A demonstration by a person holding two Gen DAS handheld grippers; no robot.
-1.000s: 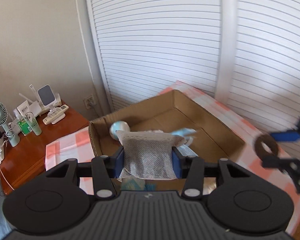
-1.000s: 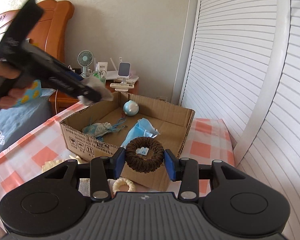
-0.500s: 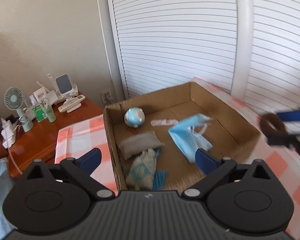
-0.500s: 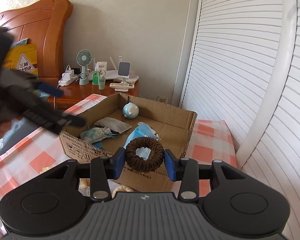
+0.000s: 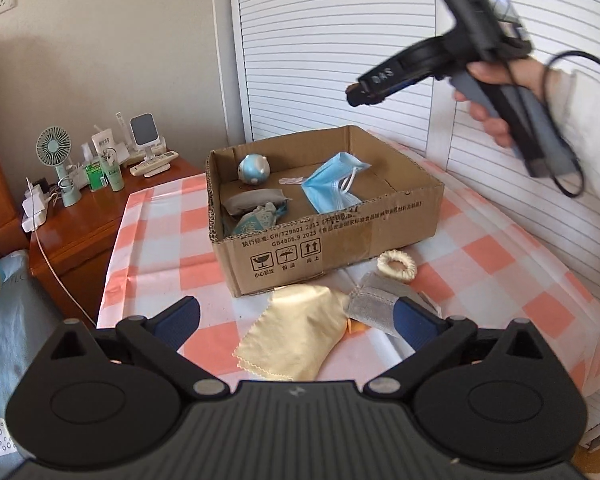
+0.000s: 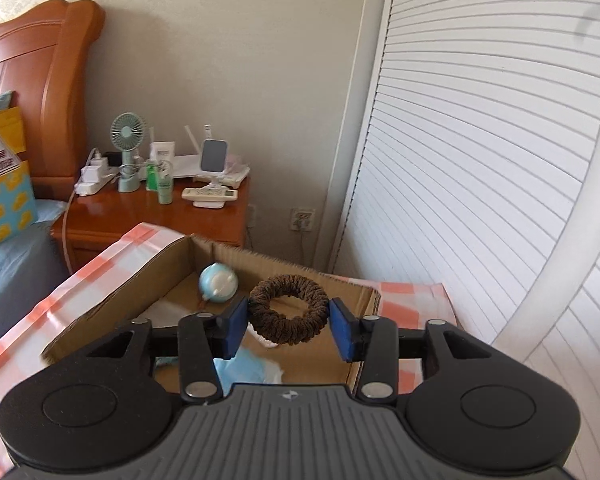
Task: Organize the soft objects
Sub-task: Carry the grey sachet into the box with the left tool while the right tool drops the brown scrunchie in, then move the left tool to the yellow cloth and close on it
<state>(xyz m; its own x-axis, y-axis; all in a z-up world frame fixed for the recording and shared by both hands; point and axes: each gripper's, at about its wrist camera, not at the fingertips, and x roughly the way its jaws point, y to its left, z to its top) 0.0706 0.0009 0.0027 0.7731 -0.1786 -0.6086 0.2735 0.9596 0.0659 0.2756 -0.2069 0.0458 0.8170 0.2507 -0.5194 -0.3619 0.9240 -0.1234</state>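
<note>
Right wrist view: the right gripper, angled downward, is hovering over the open cardboard box, its jaws opening around the brown fuzzy scrunchie. The left gripper, jaws spread wide and empty, is pointing down at the yellow cloth.

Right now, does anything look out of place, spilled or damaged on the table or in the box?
Nothing spilled or damaged. Three soft items lie outside the cardboard box: a yellow cloth, a grey pouch and a cream ring. The right gripper, jaws opening, has a brown scrunchie between them above the box.
</note>
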